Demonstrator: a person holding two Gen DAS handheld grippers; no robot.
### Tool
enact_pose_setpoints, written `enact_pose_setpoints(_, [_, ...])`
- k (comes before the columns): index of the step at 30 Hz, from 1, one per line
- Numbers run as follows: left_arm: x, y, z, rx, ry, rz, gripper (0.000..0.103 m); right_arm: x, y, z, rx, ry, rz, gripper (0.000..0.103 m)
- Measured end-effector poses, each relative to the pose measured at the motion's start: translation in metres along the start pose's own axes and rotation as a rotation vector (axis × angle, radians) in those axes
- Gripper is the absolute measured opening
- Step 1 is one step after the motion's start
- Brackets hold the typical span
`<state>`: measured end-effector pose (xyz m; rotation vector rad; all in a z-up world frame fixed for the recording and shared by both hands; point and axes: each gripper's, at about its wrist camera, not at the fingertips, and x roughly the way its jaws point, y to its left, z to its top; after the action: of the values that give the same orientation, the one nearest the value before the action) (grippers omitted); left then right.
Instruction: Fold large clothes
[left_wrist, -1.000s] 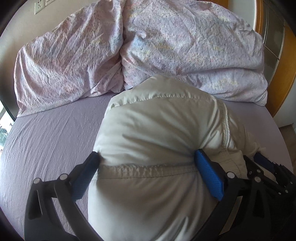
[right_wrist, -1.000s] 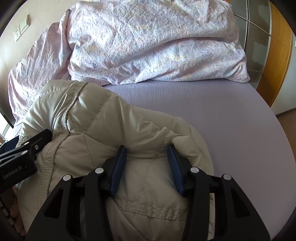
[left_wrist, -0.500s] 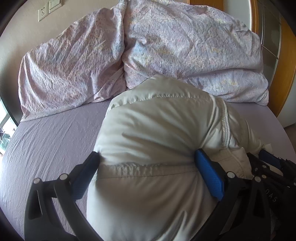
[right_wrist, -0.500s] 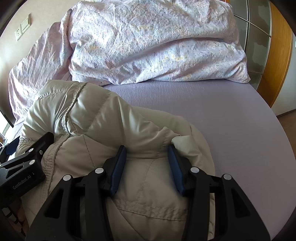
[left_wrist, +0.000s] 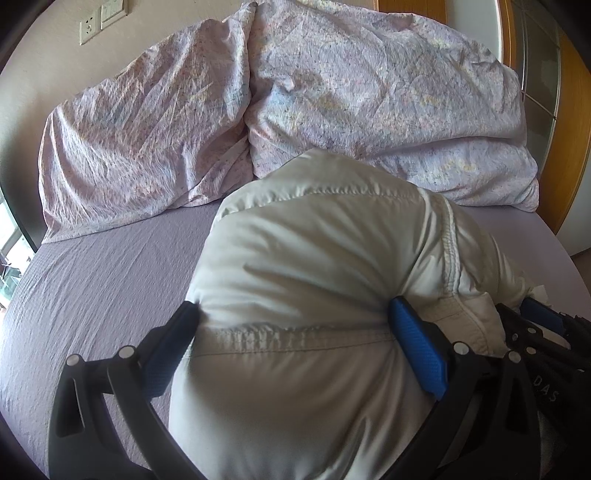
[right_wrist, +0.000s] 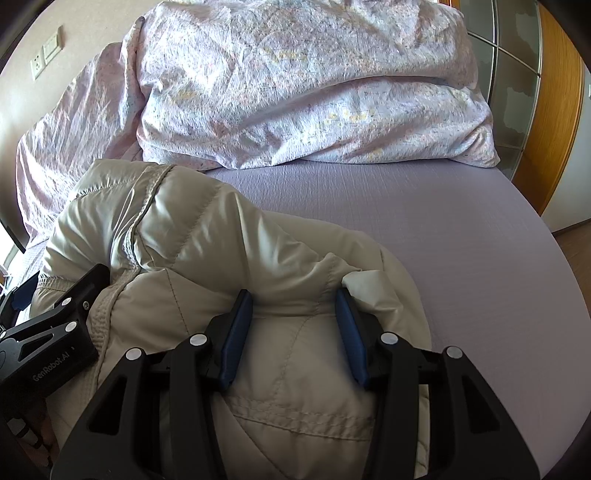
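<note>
Step in hand, as I judge it: a fold of the puffy cream jacket (left_wrist: 317, 280) is gathered in both tools and being carried or laid across the bed. The jacket sits bunched on the lilac sheet (left_wrist: 96, 288), its far end just in front of the two floral pillows (left_wrist: 369, 96).

Left gripper (left_wrist: 295, 325): jaws wide, both blue pads pressed into a thick roll of jacket at a stitched seam, so it is clamped on the jacket. Tool pitched down toward the mattress.

Right gripper (right_wrist: 293, 317): jaws narrower, pads pinching a smaller quilted fold near the jacket's right edge; also gripping the jacket. Pitched down more steeply. The two tools sit close, side by side (each shows at the edge of the other's view).

Next move, judged: lower the held fold flat onto the rest of the jacket, keeping both grips level so the padding does not spring back, then let go.
</note>
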<state>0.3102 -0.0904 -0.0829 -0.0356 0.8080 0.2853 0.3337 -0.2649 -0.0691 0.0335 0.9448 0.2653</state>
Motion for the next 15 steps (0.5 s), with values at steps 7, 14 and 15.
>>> enact_pose_setpoints(7, [0.0006,0.0002,-0.0018,0.001,-0.011,0.001,0.101,0.0007,0.0004,0.0006,-0.006,-0.005,-0.004,0.048])
enact_pose_setpoints(14, [0.0021,-0.0024,-0.0028,0.009,-0.019,0.013,0.101,0.0014,0.0031,-0.0003,-0.018,-0.018,-0.024,0.048])
enact_pose_setpoints(15, [0.0017,-0.0026,-0.0029,0.009,-0.019,0.013,0.101,0.0012,0.0039,0.0005,-0.022,-0.015,-0.028,0.048])
